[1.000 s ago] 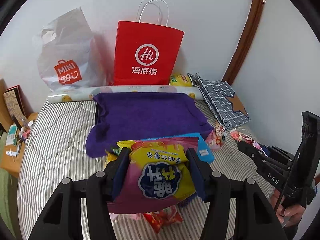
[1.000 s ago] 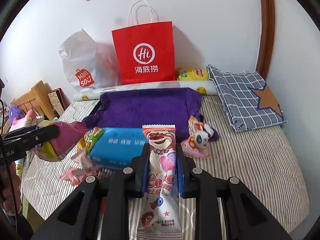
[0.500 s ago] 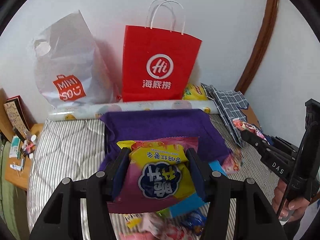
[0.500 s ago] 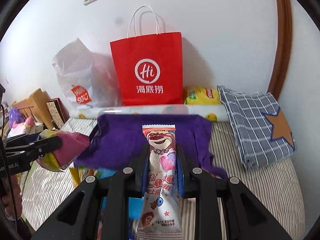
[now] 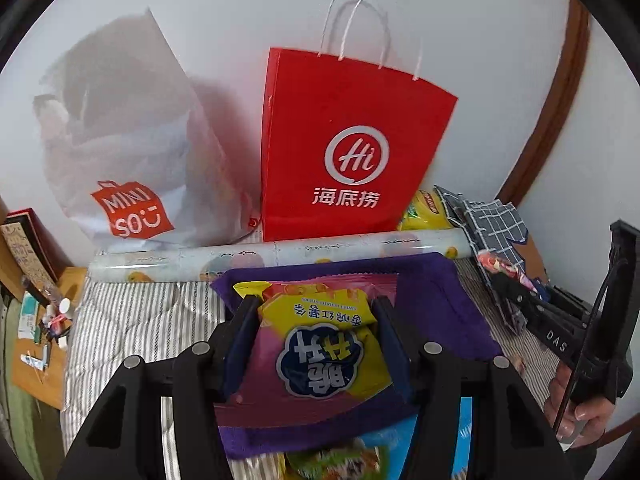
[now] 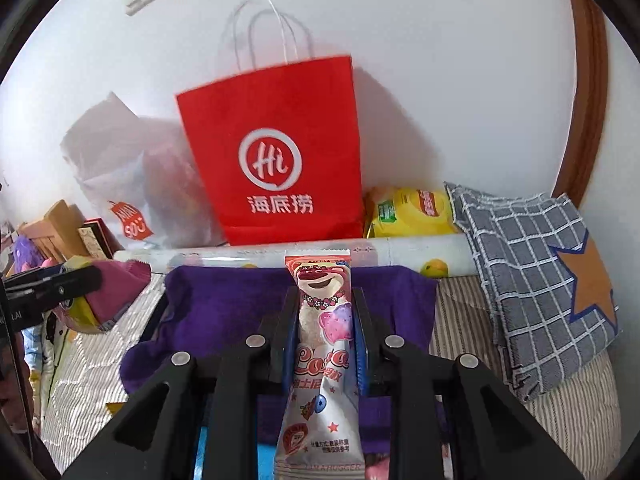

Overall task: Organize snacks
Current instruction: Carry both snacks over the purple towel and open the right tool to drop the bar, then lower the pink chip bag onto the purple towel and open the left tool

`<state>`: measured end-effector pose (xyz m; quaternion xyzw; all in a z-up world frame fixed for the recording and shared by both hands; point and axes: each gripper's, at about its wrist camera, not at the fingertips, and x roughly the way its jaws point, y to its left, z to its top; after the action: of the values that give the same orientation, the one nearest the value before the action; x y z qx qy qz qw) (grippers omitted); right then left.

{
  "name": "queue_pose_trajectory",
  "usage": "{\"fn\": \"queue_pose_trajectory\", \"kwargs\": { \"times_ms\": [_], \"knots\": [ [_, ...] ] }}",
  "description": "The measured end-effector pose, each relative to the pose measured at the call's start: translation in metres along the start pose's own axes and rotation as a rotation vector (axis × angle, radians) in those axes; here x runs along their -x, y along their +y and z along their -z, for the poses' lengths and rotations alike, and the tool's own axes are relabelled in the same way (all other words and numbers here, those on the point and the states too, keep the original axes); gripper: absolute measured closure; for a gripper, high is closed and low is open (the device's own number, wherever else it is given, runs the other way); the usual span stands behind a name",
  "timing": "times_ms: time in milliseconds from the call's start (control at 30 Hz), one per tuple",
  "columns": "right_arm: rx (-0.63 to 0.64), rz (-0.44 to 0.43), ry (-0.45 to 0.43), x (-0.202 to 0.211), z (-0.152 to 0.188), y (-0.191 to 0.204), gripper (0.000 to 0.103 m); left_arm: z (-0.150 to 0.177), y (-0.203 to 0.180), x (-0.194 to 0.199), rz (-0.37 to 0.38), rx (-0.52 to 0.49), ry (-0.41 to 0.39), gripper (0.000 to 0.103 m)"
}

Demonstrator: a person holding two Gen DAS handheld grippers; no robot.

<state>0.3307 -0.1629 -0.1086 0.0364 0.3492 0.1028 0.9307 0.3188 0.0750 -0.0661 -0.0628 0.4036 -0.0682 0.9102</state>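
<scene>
Containers: red Haidilao paper bag [image 5: 352,152] is standing upright against the wall at the back of the bed, white twine handles up; contents not visible. White Miniso plastic bag [image 5: 124,152] is slumping just left of it, touching it at the base; something bulky is showing through the plastic, cannot tell what. Yellow snack pack [image 6: 412,210] is sitting behind the rolled printed sheet [image 5: 280,258], right of the red bag. Purple towel [image 6: 224,308] is lying spread over a flat dark tray-like base on the striped mattress [image 5: 120,328], in front of the roll. Blue plaid cushion w/ star patch [image 6: 532,292] is lying at the right, near the wall.

L gripper [image 5: 314,308] is clamping a yellow-and-pink chip bag [image 5: 320,344] betw. both pads, held over the near part of the towel. Bag's print is reading upside down in the left wrist view; its crimped edge is pointing fwd toward the red bag, long axis running along the fingers.

R gripper [image 6: 325,300] is clamping a Lotso bear snack pack [image 6: 322,344], a slim white-pink sachet. Long axis is running along the fingers; bear-face end is pointing fwd & up toward the red bag, other end trailing back under the gripper body. It is hanging over the towel, tip overlapping the roll in view.

Blue packet [image 5: 464,440] & other wrappers are lying at the towel's near edge, partly hidden by the grippers
</scene>
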Motion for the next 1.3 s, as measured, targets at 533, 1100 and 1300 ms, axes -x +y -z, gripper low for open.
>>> {"fn": "queue_pose_trajectory", "kwargs": {
  "times_ms": [533, 1100, 1300],
  "knots": [
    [0.010, 0.045, 0.205, -0.085, 0.028, -0.008, 0.079, 0.006, 0.034, -0.095, -0.023, 0.050, 0.138, 0.047],
    [-0.009, 0.032, 0.259, -0.096, 0.033, -0.010, 0.073, 0.013, 0.033, -0.110, -0.018, 0.063, 0.187, 0.047],
    [0.010, 0.044, 0.209, -0.083, 0.028, -0.007, 0.046, 0.013, 0.034, -0.112, -0.013, 0.070, 0.192, 0.047]
  ]
}}
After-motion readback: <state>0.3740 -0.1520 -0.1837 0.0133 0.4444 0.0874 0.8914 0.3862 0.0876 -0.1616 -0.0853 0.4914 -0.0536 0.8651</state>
